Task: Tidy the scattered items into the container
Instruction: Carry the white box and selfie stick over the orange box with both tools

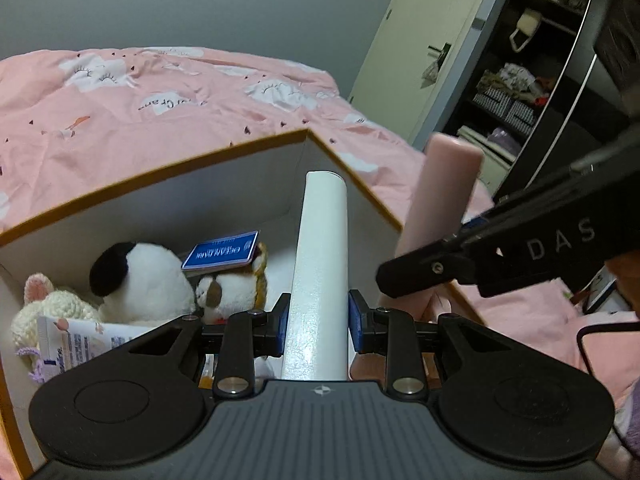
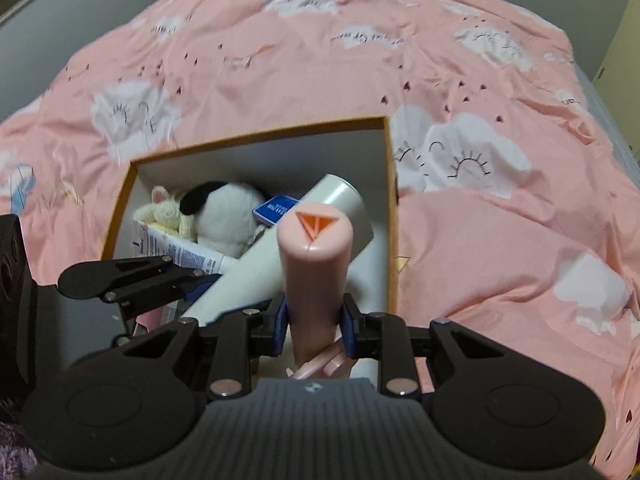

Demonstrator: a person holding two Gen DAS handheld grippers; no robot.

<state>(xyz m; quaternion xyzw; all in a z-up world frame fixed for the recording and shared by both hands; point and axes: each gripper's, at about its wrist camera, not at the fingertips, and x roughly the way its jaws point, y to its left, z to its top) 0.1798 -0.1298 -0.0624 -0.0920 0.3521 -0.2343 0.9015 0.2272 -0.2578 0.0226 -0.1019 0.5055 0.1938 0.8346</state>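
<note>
An open box with an orange rim [image 1: 224, 151] [image 2: 256, 136] sits on a pink bed. My left gripper [image 1: 318, 326] is shut on a white bottle [image 1: 320, 264], held over the box; the same white bottle [image 2: 280, 264] slants across the box in the right wrist view, with the left gripper [image 2: 192, 280] beside it. My right gripper [image 2: 314, 326] is shut on a pink bottle [image 2: 316, 264] with an orange triangle on its end, above the box's near right part. That pink bottle [image 1: 440, 196] and the right gripper [image 1: 432, 272] show at the right of the left wrist view.
Inside the box lie a black-and-white plush [image 1: 140, 276], a cream knitted bunny [image 1: 44, 304], a small brown-and-white plush [image 1: 228, 292], a blue card [image 1: 222, 256] and a white tube [image 1: 80, 344]. Pink cloud-print bedding [image 2: 480, 240] surrounds the box. A dark shelf unit [image 1: 532, 92] stands at right.
</note>
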